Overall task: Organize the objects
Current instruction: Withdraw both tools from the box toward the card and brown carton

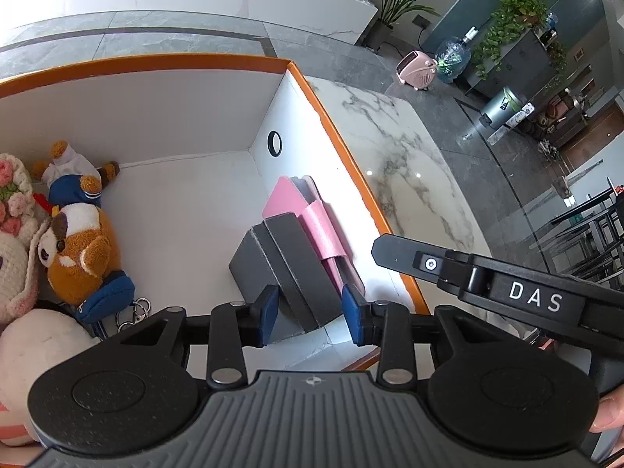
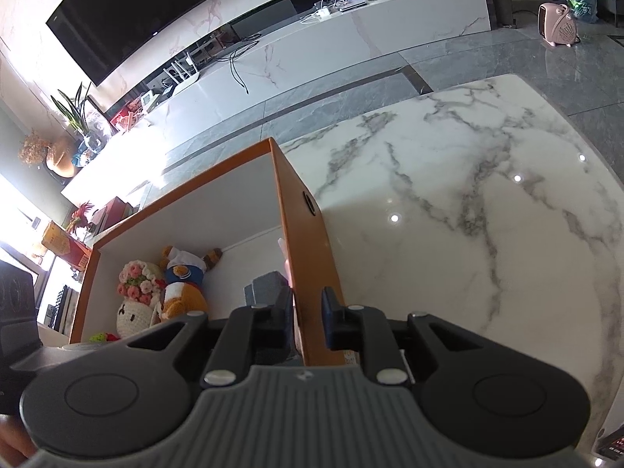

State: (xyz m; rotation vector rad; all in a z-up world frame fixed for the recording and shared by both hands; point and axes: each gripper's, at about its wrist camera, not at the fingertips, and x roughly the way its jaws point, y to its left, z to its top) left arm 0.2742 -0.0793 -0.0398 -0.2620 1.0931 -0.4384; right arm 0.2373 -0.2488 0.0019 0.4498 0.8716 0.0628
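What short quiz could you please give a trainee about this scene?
1. True or false: the plush toys lie on the marble table, outside the orange box.
2. What sits between the left tool's pads? A) pink case B) grey box C) plush bear
3. Fill in: the right tool clamps the orange box's side ____.
Key: 1 false, they lie inside the box; 2 B; 3 wall.
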